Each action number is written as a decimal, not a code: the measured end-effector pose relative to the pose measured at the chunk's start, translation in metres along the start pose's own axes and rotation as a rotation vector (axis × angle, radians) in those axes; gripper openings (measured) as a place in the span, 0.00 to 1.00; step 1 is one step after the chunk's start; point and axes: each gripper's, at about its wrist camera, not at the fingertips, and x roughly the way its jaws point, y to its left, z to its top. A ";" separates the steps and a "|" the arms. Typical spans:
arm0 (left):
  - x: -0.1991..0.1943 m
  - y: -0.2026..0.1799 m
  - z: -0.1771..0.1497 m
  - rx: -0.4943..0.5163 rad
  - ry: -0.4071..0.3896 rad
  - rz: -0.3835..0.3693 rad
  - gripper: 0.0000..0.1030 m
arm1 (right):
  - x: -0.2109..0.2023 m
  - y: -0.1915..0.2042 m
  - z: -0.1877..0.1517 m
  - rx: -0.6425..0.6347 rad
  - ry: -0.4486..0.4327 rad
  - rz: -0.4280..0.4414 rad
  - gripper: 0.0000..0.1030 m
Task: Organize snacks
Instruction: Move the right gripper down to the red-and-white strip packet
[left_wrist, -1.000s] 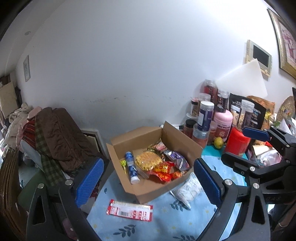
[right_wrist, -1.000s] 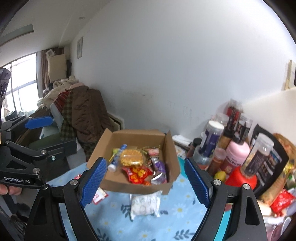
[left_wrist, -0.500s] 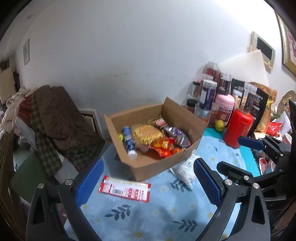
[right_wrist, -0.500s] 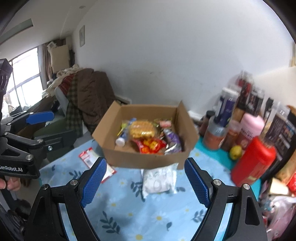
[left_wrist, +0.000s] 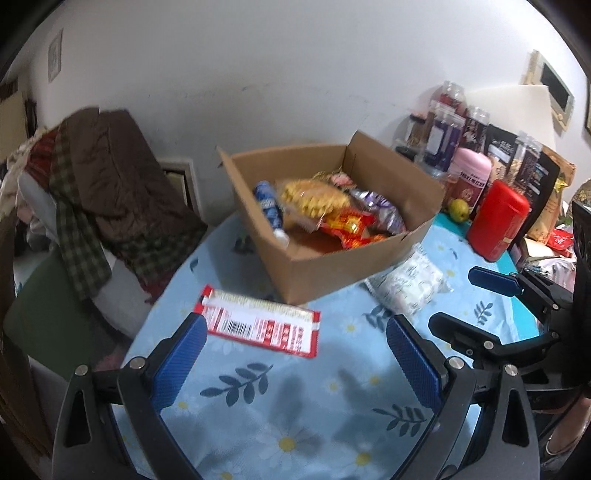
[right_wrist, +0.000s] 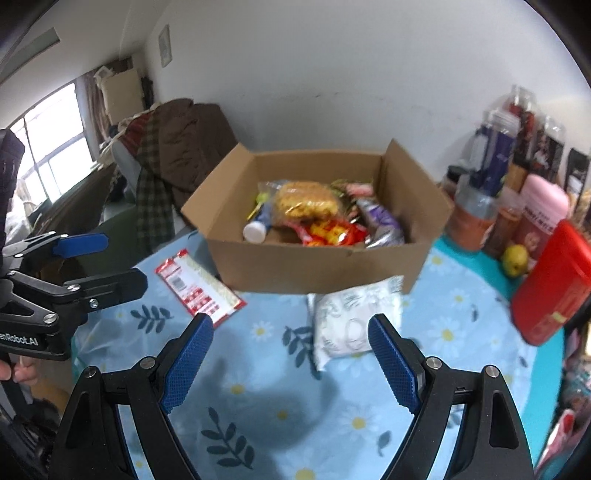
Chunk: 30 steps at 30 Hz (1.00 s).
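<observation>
Both hand-held grippers gape wide, empty: left hand-held gripper (left_wrist: 295, 354) near the flat red-and-white packet (left_wrist: 260, 324), right hand-held gripper (right_wrist: 291, 350) near the crinkly white pouch (right_wrist: 352, 317).

An open cardboard box (right_wrist: 314, 258) holds assorted snack packets. A flat red-and-white packet (left_wrist: 260, 321) and a white pouch (right_wrist: 351, 317) lie on the tablecloth beside it.

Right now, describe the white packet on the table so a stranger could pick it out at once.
Start at the open cardboard box in the middle of the blue flowered tablecloth. The white packet lies flat on the cloth against the box's near wall, toward its right corner. Unlike the red-and-white packet lying off the box's left corner, it is puffy, pale and faintly printed, with no red.
</observation>
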 end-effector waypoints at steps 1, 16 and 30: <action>0.004 0.004 -0.002 -0.008 0.011 0.000 0.97 | 0.004 0.002 -0.001 -0.005 0.007 0.008 0.84; 0.028 0.069 -0.020 -0.141 0.067 0.048 0.97 | 0.087 0.051 0.009 -0.180 0.099 0.193 0.84; 0.050 0.103 -0.028 -0.217 0.107 0.097 0.97 | 0.147 0.083 0.010 -0.305 0.203 0.203 0.70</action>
